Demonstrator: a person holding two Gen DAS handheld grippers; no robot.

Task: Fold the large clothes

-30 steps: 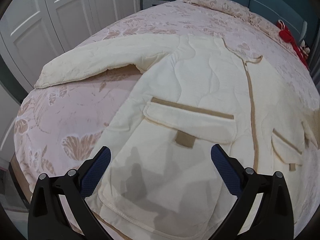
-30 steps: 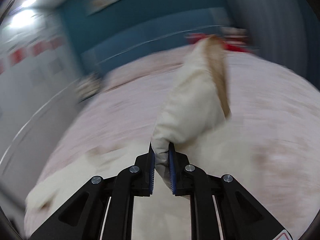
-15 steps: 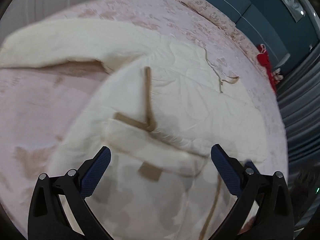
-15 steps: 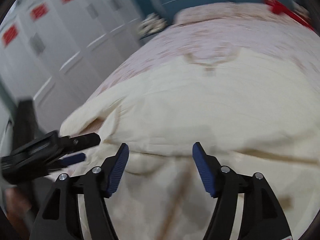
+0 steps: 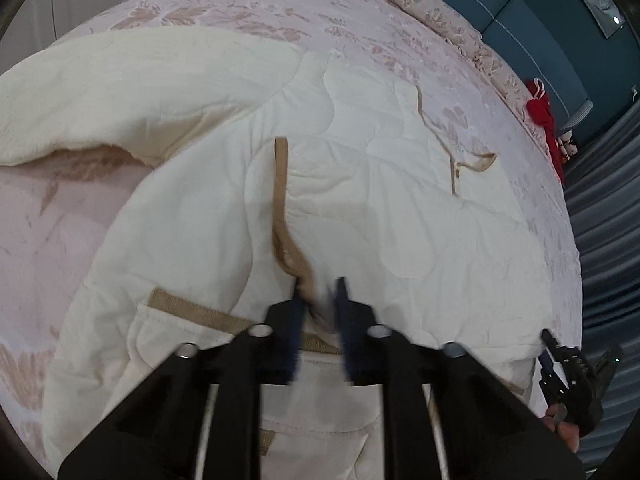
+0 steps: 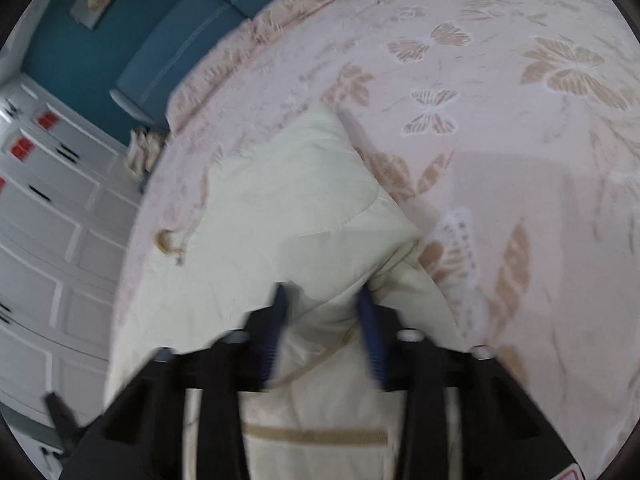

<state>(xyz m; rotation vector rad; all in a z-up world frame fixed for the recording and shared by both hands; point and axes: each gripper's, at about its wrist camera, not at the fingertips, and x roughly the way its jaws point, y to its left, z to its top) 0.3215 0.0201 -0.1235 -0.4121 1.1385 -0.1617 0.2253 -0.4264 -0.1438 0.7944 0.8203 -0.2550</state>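
One cream quilted jacket (image 5: 360,184) lies spread on a pink butterfly-patterned bed (image 6: 500,80); white wardrobe doors (image 6: 48,240) stand left, a teal headboard (image 5: 520,8) beyond. Motion blurs both fingertips. Left gripper (image 5: 318,296) has just closed, pinching the jacket's tan-trimmed edge. Right gripper (image 6: 322,312) has been closing; narrow, with a jacket fold between its fingers.

Cream quilted coat (image 5: 360,184) with tan trim (image 5: 280,200); pink bedspread (image 6: 500,80), seemingly butterfly-patterned; teal headboard (image 6: 168,40).
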